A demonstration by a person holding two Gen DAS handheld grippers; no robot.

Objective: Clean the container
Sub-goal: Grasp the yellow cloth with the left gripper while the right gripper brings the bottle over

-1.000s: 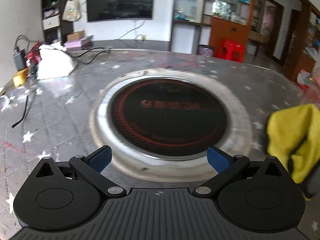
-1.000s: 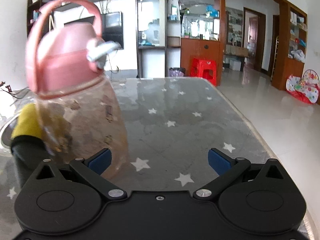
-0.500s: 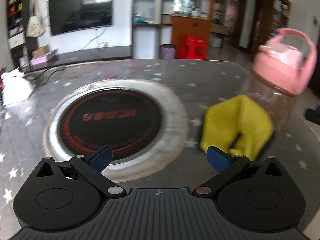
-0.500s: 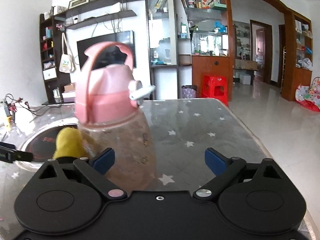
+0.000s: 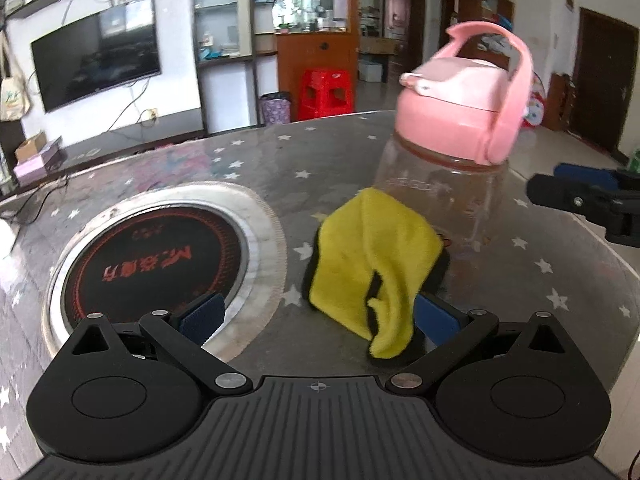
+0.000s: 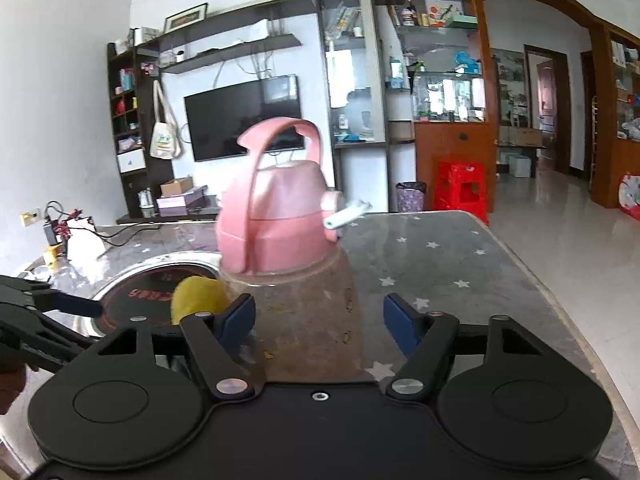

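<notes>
Yellow cloth [image 5: 372, 256] lies between induction hob [image 5: 160, 264] and bottle [image 5: 452, 168].

bottle [image 6: 304, 300]: I saw it upright on bench, clear grimy body, pink lid, handle raised | cloth [image 5: 372, 256]: yellow, crumpled just beside it

Grey star-print table [image 5: 328, 160] w/ round inset cooktop [image 5: 160, 264]; yellow cloth [image 5: 372, 256] lies beside it, pink-lidded bottle [image 5: 452, 184] just behind cloth
</notes>
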